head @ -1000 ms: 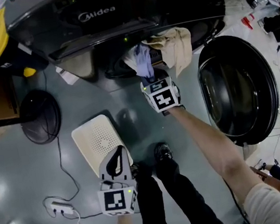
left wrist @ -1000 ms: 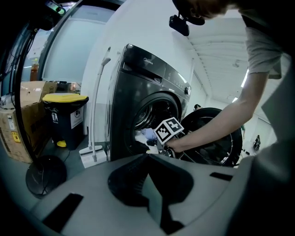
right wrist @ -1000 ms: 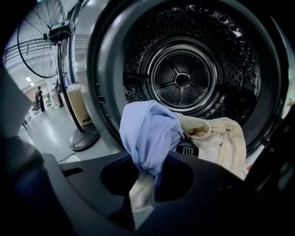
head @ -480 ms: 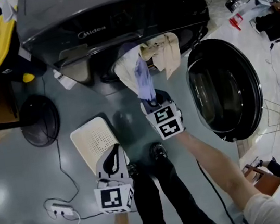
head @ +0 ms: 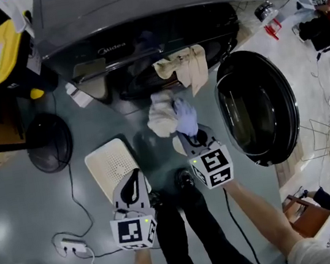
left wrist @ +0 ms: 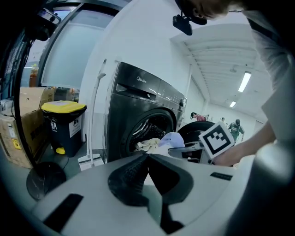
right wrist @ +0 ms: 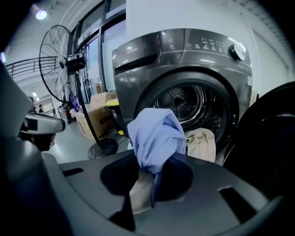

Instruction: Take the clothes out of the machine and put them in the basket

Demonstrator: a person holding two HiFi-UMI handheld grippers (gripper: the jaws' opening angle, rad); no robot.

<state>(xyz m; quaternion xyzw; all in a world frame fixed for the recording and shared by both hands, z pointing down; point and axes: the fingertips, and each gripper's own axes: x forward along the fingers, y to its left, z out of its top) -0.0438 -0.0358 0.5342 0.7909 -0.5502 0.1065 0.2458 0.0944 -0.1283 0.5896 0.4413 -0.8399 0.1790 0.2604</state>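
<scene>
The right gripper (right wrist: 148,171) is pinching a lavender garment (right wrist: 156,133), with both dark pads pressing into the bunched fabric so that the cloth is billowing up above the jaws and a paler fold is trailing down between them. In the head view a white cloth (head: 161,115) is hanging bundled against the lavender piece. The whole bundle is sitting clear of the drum, in front of the dark grey front-loading washing machine (head: 134,15) and over the grey floor (head: 27,200). A beige cloth (head: 184,64) is draping over the lower lip of the drum opening, partly inside and partly spilling out. The round door (head: 254,108) is standing swung open to the right of the opening. The cream perforated basket (head: 113,166) is lying on the floor to the left of the held clothes, apart from them, with nothing showing on its visible surface. The left gripper (left wrist: 147,159) is hovering near the basket's lower right corner with its jaws pressed together at the tips, holding nothing and pointing toward the machine. A yellow-lidded bin (left wrist: 63,107) is standing to the left of the washer, and a pedestal fan (right wrist: 57,64) is standing nearby on its round black base. A white power strip (head: 70,244) is lying on the floor with its cable running up toward the fan's base. The person's legs in dark trousers (head: 188,236) are showing between the two grippers.
</scene>
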